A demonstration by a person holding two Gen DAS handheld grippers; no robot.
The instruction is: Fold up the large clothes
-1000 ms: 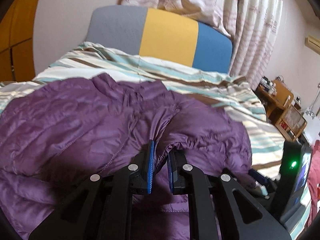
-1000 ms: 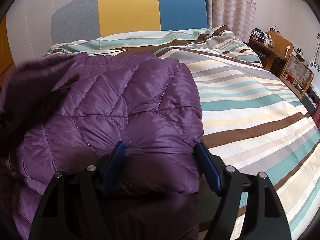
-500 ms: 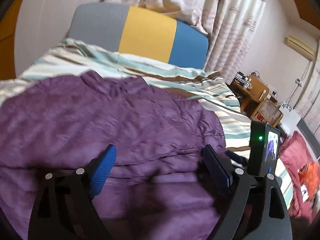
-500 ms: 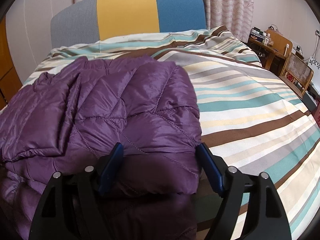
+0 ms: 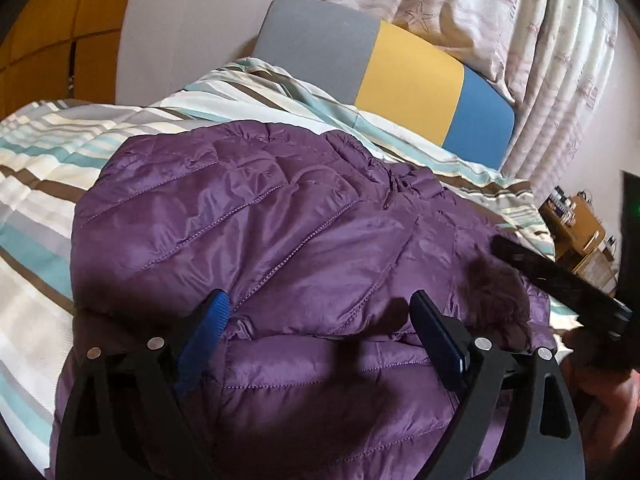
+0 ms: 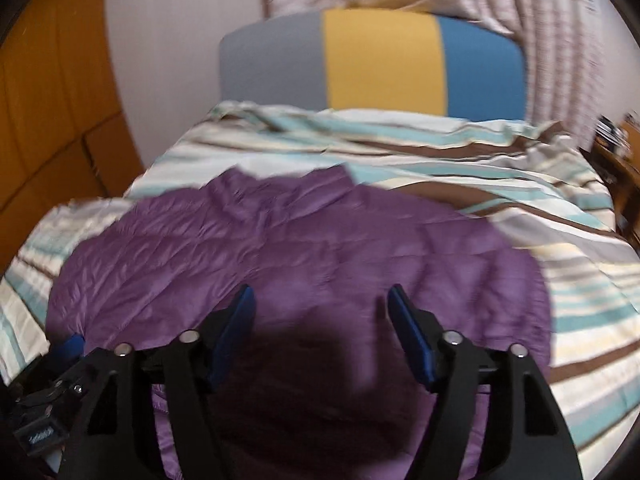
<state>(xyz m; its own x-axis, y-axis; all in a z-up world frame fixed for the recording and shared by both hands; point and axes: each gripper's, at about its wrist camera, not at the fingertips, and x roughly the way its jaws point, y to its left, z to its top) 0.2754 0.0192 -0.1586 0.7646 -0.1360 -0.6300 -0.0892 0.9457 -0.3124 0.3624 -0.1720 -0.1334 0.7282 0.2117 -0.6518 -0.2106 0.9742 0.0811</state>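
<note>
A purple quilted puffer jacket [image 5: 256,232] lies folded on a striped bed cover [image 5: 36,168]; it also shows in the right wrist view [image 6: 304,248], blurred. My left gripper [image 5: 320,312] is open and empty, held just above the jacket's near part. My right gripper [image 6: 320,308] is open and empty, above the jacket's near middle. The right gripper's body [image 5: 560,280] shows at the right edge of the left wrist view. Part of the left gripper [image 6: 52,392] shows at the lower left of the right wrist view.
A grey, yellow and blue headboard [image 5: 400,64] stands at the far end of the bed, with patterned curtains [image 5: 520,40] behind. An orange wooden cabinet [image 6: 52,100] is on the left. A wooden desk with small items [image 5: 580,224] stands at the right.
My left gripper let go of the jacket fold, opened wide and swung left. My right gripper stayed open and moved left over the jacket's middle. The jacket's folded part now lies flat.
</note>
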